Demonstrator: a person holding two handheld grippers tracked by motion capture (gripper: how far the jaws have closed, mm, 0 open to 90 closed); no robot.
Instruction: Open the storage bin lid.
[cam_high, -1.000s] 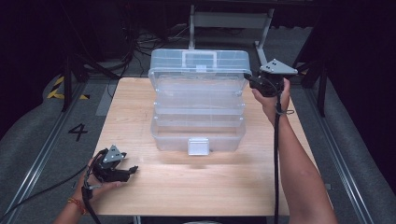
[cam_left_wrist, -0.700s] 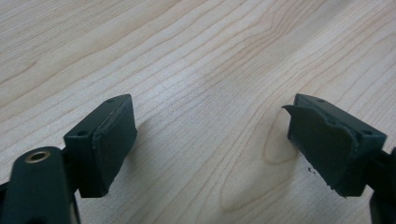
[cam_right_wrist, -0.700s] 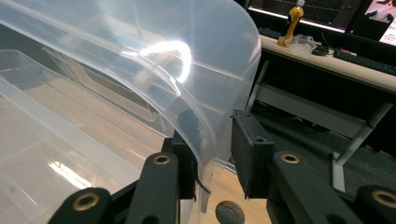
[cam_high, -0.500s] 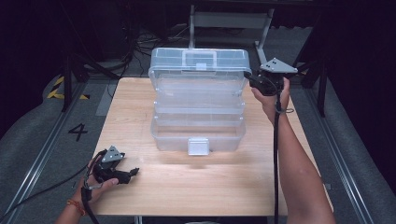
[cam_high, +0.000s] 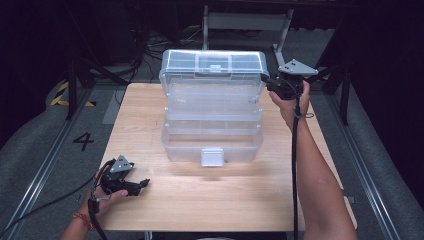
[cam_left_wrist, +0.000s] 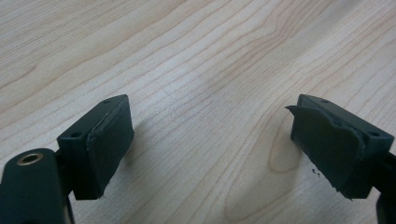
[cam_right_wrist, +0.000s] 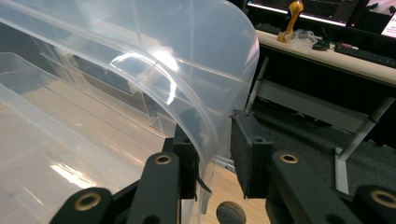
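Note:
A clear plastic tiered box (cam_high: 212, 144) stands open in the middle of the wooden table (cam_high: 210, 200). Its lid (cam_high: 212, 62) is raised at the back, and a white latch (cam_high: 211, 156) is on the front. My right gripper (cam_high: 266, 83) is at the lid's right corner. In the right gripper view the lid (cam_right_wrist: 140, 70) has its curved edge between the jaws of my right gripper (cam_right_wrist: 212, 151). One pad touches it and a narrow gap shows at the other. My left gripper (cam_high: 142, 183) lies low near the table's front left. It stands open (cam_left_wrist: 210, 144) over bare wood with nothing between its pads.
Dark floor with rails and cables surrounds the table. A metal stand (cam_high: 245, 20) rises behind the box. A desk with monitors and small items (cam_right_wrist: 327, 42) is seen beyond the lid in the right gripper view. Bare tabletop lies in front of the box.

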